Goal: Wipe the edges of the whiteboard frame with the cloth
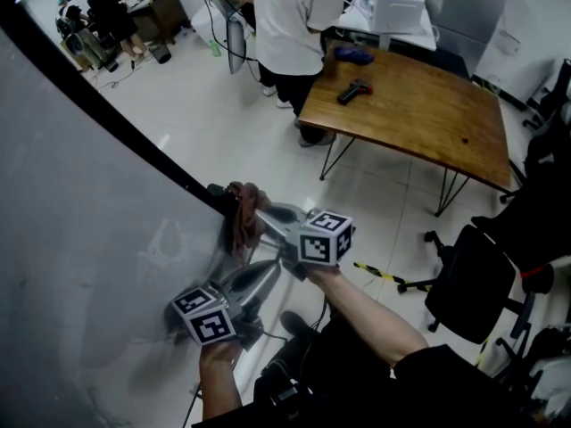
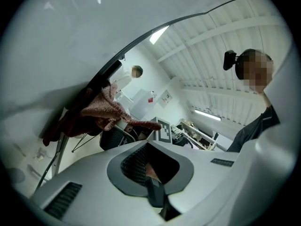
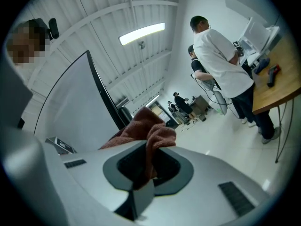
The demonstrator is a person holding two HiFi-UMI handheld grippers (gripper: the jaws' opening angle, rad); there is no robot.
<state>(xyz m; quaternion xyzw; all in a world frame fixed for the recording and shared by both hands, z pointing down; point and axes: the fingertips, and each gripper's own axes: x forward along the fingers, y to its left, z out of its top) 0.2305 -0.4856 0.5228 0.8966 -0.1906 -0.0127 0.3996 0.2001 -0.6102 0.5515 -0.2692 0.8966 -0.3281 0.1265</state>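
Open floor (image 1: 234, 125) beside whiteboard frame (image 1: 116, 121); right tool (image 1: 260, 215) clamps cloth (image 1: 241, 228) on its edge; left tool (image 1: 266, 273) closed.

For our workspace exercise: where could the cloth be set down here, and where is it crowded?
Bare: the wooden table right of the black tool, and the white floor between the whiteboard frame and that table. Crowded: the spot on the frame where the right tongs clamp the cloth, with the left tongs close by.
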